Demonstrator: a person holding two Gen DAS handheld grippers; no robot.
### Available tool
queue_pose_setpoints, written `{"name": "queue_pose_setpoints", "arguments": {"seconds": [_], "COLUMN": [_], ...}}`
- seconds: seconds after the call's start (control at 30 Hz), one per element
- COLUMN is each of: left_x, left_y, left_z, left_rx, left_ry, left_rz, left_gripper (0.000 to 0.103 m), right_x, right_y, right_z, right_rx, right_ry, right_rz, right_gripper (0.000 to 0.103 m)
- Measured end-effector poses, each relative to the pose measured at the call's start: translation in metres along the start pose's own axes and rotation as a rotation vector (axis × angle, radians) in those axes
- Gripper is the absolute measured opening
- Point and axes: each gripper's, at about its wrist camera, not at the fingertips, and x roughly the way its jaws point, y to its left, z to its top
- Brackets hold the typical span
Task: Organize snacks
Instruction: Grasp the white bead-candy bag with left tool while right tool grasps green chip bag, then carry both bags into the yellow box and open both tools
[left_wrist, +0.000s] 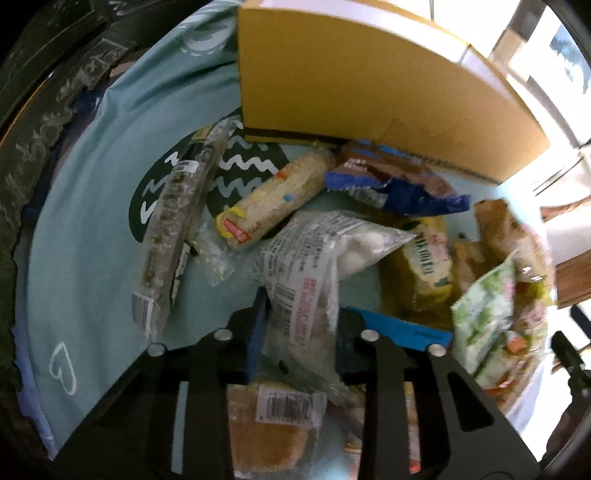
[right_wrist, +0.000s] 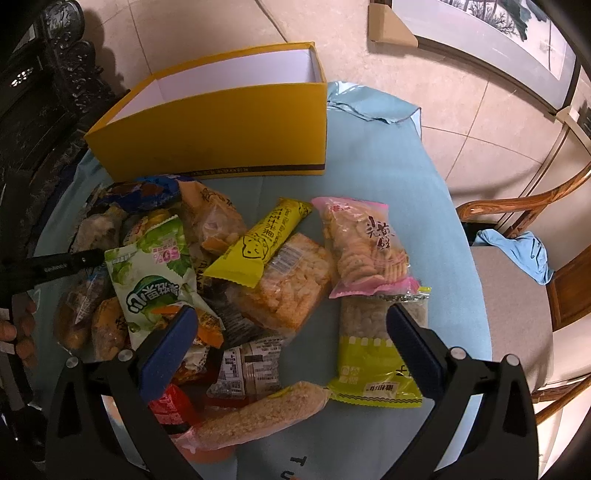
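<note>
left gripper (left_wrist: 299, 325) is clamped on a clear packet (left_wrist: 314, 258) of white sweets with red print and a barcode, low in the snack pile (right_wrist: 229, 280) on the teal cloth (left_wrist: 85, 236) just in front of the yellow box (right_wrist: 221, 136), so the pick step looks in hand. next move likely needs a lift clear of the pile and a carry over the box wall into its empty white inside. right gripper (right_wrist: 291, 350) hangs wide open over the pile, gripping nothing; readable: "%0" on the green bag (right_wrist: 155, 273), other chinese print too small.
</note>
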Motion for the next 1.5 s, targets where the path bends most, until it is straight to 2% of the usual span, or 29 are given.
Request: {"name": "queue_pose_setpoints", "arguments": {"seconds": [0.37,0.5,0.67,0.8,0.93,1.03,1.1,1.13,1.17,1.23,1.4,1.5], "left_x": [-0.045,-0.054,-0.055,-0.052,-0.049,-0.045,-0.042,-0.042,-0.041,-0.043,-0.058,-0.069], "left_y": [-0.001,0.005,0.005,0.010,0.013,0.015,0.017,0.017,0.017,0.018,0.017,0.014], "left_z": [-0.027,-0.030,-0.033,-0.034,-0.031,-0.029,-0.028,-0.027,-0.027,-0.027,-0.029,-0.031], "left_rx": [0.019,0.002,-0.016,-0.024,-0.031,-0.040,-0.045,-0.047,-0.052,-0.060,-0.057,-0.050], "left_ry": [-0.059,-0.067,-0.068,-0.065,-0.064,-0.062,-0.059,-0.059,-0.058,-0.061,-0.087,-0.105], "left_rz": [-0.015,-0.019,-0.017,-0.013,-0.015,-0.020,-0.025,-0.025,-0.028,-0.037,-0.054,-0.063], "left_gripper": [0.027,0.027,0.027,0.027,0.027,0.027,0.027,0.027,0.027,0.027,0.027,0.027], "right_x": [-0.008,-0.012,0.000,0.030,0.060,0.070,0.072,0.070,0.066,0.055,0.009,-0.009], "right_y": [0.001,0.029,0.074,0.104,0.116,0.122,0.124,0.123,0.120,0.114,0.086,0.076], "right_z": [-0.007,-0.003,0.004,0.011,0.017,0.018,0.021,0.023,0.026,0.032,0.038,0.037], "right_rx": [-0.031,-0.100,-0.236,-0.329,-0.350,-0.375,-0.385,-0.381,-0.364,-0.323,-0.186,-0.148], "right_ry": [0.021,0.019,0.040,0.081,0.116,0.110,0.108,0.110,0.112,0.106,0.058,0.053], "right_rz": [0.043,0.121,0.201,0.153,0.109,0.069,0.053,0.057,0.080,0.125,0.305,0.356], "right_gripper": [0.102,0.100,0.087,0.084,0.083,0.083,0.072,0.062,0.054,0.048,0.047,0.047]}}
